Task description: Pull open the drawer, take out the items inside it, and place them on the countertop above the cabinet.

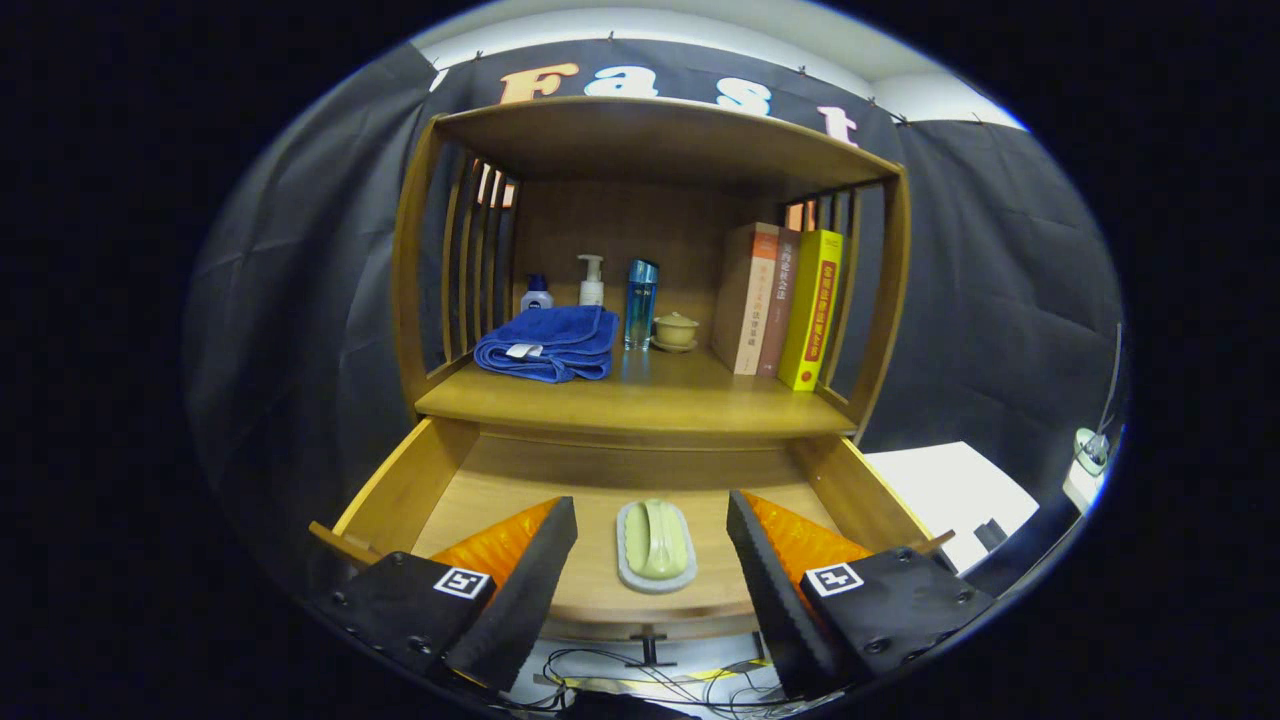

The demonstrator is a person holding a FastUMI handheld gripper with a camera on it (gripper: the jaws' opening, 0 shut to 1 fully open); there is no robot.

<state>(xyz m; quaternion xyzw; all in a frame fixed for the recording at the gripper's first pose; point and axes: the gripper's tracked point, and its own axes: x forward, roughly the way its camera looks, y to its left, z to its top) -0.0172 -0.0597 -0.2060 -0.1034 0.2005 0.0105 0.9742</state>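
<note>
The drawer (600, 490) stands pulled out below the desk (640, 405) of the wooden cabinet, and one item lies on its floor: a pale green soap in a light dish (656, 546), close to the drawer's front edge and about midway between its side walls. The gripper (652, 535) hangs over the drawer with its jaws wide open, one to each side of the dish and touching nothing.

So the step in hand looks like the pick-up. To do it well, I would come straight down with the dish kept centred, close across its narrow width and low on the rim, so the soap is not squeezed out. Lift level and clear the drawer's front edge first.

The front right part of the desk is bare, between the blue towel (548, 343) and the books (785, 305); that seems the easiest landing spot
</note>
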